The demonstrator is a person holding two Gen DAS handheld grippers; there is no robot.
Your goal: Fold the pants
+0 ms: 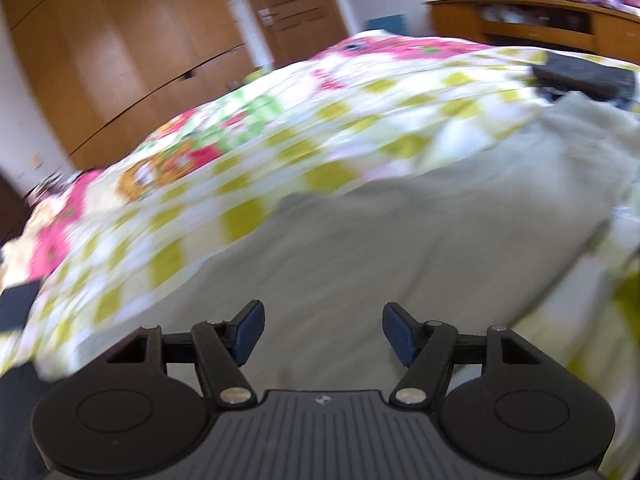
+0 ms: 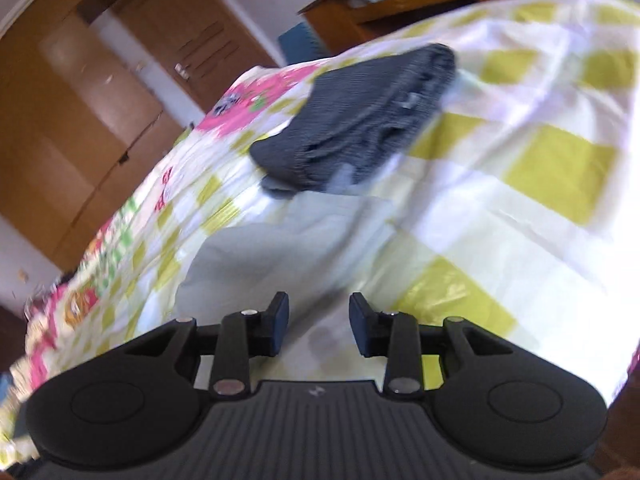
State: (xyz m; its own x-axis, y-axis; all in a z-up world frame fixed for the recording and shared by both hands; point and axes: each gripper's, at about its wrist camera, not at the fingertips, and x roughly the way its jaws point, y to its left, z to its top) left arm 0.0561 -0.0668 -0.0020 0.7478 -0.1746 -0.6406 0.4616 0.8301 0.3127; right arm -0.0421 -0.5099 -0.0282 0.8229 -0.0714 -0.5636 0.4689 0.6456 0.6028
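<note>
Pale grey-green pants [image 1: 380, 232] lie spread on the bed, blurred by motion. My left gripper [image 1: 324, 320] hovers just over their near part, open, with nothing between its blue pads [image 1: 250, 332]. In the right wrist view the same pale cloth [image 2: 280, 248] lies ahead of my right gripper [image 2: 320, 312]. That gripper stands partly open with only cloth and sheet showing in the gap. A dark grey folded garment [image 2: 360, 120] rests on the sheet beyond the pale cloth, and it shows at the far right [image 1: 584, 76] in the left wrist view.
The bed is covered by a white and yellow-green checked sheet [image 1: 280, 128] with a pink floral border. Wooden wardrobes [image 1: 100, 60] and a door [image 1: 292, 8] stand behind it. A wooden desk [image 1: 540, 20] is at the back right.
</note>
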